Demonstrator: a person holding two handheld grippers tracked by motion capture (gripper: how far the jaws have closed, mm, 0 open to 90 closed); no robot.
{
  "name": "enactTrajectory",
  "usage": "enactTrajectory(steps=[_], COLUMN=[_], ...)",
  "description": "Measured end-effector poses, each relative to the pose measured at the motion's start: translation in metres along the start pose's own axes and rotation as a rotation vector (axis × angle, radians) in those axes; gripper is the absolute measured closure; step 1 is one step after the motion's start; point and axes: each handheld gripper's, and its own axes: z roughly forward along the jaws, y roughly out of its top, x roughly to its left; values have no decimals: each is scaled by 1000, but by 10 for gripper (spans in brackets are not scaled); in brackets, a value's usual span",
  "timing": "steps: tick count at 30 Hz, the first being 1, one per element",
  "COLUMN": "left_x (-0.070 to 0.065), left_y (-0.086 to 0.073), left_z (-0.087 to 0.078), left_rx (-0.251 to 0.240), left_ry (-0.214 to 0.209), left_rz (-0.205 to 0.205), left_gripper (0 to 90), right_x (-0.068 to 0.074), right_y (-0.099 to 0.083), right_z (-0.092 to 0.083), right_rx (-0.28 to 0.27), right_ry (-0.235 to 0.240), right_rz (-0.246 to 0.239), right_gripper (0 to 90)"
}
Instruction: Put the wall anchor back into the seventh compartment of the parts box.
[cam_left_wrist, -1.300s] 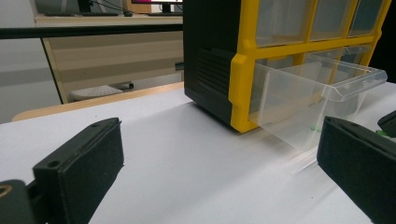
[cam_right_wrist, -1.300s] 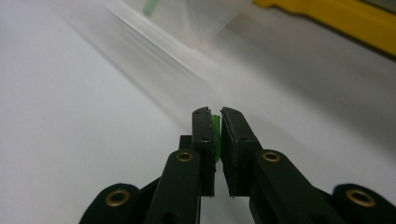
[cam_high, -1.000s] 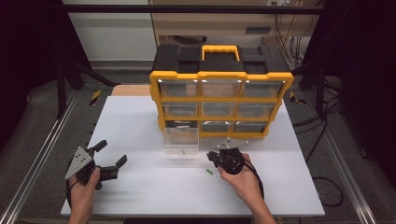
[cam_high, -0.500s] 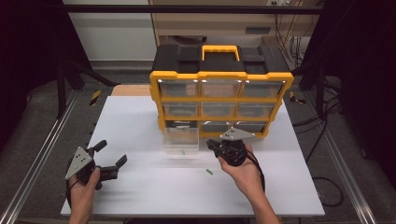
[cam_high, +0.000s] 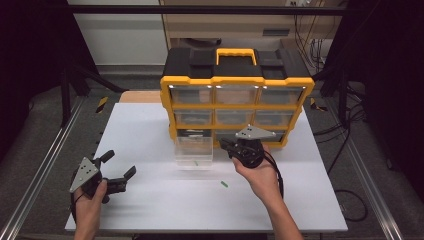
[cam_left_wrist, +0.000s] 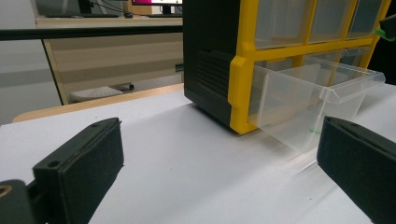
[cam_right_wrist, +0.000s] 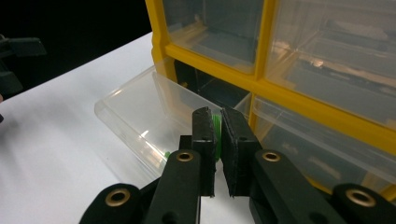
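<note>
A yellow and black drawer organizer (cam_high: 235, 80) stands mid-table. Its clear bottom-left drawer (cam_high: 193, 150) is pulled out, with a small green piece (cam_high: 196, 162) lying inside. In the right gripper view, my right gripper (cam_right_wrist: 217, 135) is shut on another small green piece (cam_right_wrist: 216, 127), held just beside the open drawer (cam_right_wrist: 140, 112). From above, the right gripper (cam_high: 226, 145) hovers at the drawer's right side. A third green piece (cam_high: 224, 184) lies on the table. My left gripper (cam_high: 119, 169) rests open at the front left, its fingers (cam_left_wrist: 84, 163) wide apart and nothing between them.
The white table (cam_high: 150, 125) has bare room left of the organizer. Metal rails (cam_high: 40, 170) run along both sides. Cables (cam_high: 345, 150) lie on the floor at the right. In the left gripper view the open drawer (cam_left_wrist: 317, 93) juts out ahead.
My right gripper has lifted from the table near the loose green piece and moved back-left to the open drawer, carrying a green piece. The left gripper has stayed put.
</note>
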Motion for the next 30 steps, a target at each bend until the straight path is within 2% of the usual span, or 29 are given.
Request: enactTrajectory(steps=[14, 30], left_x=[1, 1], left_y=[0, 0], left_z=[-1, -2], left_rx=[-5, -8], left_ry=[1, 3], left_rz=[-2, -5], left_gripper=[3, 3], right_x=[10, 24], right_y=[26, 39], right_z=[4, 21], right_rx=[-51, -41], right_ry=[12, 42], right_rz=[-18, -45], right_gripper=[843, 842])
